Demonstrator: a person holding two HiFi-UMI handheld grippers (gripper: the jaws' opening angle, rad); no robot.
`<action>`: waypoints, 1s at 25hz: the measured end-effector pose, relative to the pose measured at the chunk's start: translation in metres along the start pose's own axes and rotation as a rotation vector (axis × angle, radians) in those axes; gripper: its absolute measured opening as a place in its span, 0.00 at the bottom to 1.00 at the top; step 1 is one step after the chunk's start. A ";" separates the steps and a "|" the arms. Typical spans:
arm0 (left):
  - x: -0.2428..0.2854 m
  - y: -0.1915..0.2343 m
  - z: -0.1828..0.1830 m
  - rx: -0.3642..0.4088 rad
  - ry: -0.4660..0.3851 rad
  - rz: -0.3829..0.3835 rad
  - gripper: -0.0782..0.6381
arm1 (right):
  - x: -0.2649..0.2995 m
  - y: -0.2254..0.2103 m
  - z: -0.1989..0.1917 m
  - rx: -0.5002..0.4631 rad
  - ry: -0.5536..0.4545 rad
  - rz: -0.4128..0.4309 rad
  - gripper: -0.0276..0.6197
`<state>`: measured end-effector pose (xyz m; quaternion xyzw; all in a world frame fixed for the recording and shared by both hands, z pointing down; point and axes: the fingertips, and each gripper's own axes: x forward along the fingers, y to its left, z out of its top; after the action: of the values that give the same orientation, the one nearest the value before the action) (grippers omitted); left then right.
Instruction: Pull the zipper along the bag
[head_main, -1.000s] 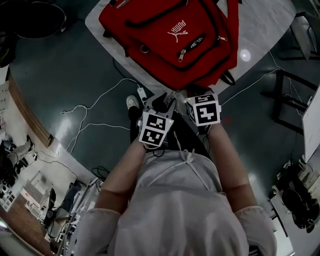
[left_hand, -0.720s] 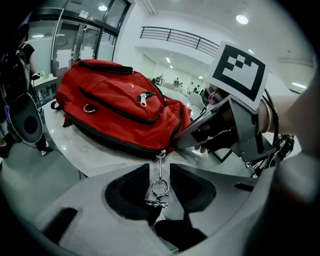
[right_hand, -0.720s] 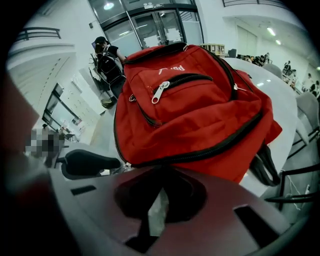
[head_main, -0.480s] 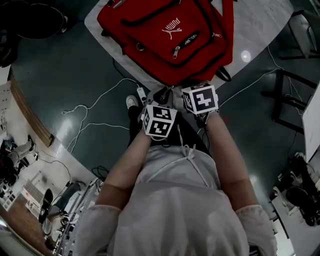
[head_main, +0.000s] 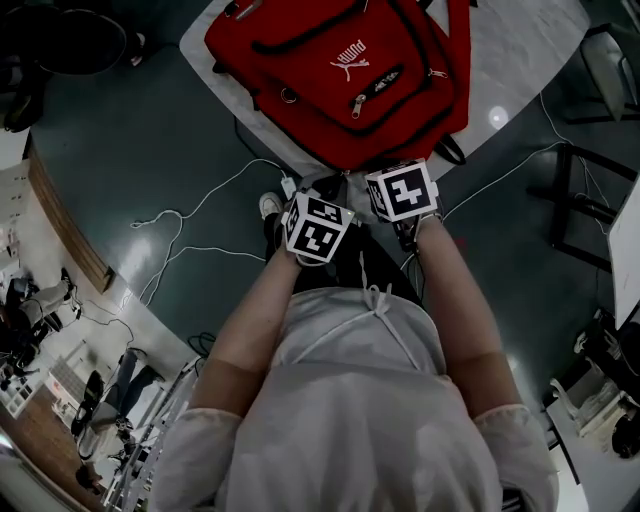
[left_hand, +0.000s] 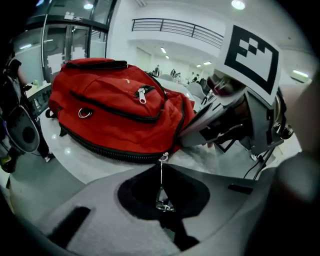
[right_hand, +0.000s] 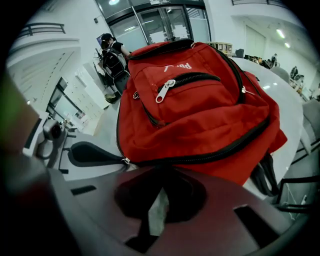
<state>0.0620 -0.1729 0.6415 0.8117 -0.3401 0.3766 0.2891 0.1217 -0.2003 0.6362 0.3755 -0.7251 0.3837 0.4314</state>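
Finding: red backpack (head_main: 330, 90) at the near rim of the table (head_main: 520, 60), zipper pull (left_hand: 163, 202) gripped.
The dark glossy floor (head_main: 120, 120) (loose white cables (head_main: 190, 215) trail across it) lies open around the round, pale, marble-look table. The table's near rim runs just under both tools, and bare top remains on the right of the head view. The red backpack is soft woven fabric with black zipper tracks and lies flat, its lower edge at that rim. The right gripper (right_hand: 161, 182) has its jaws drawn in to a thin slit, tips pinching the backpack's lower hem. The left gripper (left_hand: 162, 186), just beside it, has just been closing its jaws and now stands clenched on the small metal zipper pull. The pull hangs taut from its slider (left_hand: 164, 157) on the main track at the backpack's bottom edge.
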 end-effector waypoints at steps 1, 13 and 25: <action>0.000 0.000 0.000 -0.007 0.003 -0.006 0.14 | 0.000 0.000 0.000 -0.016 0.005 -0.010 0.08; -0.012 0.027 -0.011 0.019 0.056 -0.039 0.14 | 0.003 0.000 -0.001 -0.022 0.038 -0.074 0.09; -0.024 0.068 -0.008 0.139 0.096 -0.085 0.14 | 0.002 -0.001 -0.001 0.057 0.097 -0.127 0.09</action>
<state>-0.0056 -0.1998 0.6411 0.8245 -0.2640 0.4253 0.2640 0.1226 -0.2001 0.6390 0.4138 -0.6668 0.3936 0.4788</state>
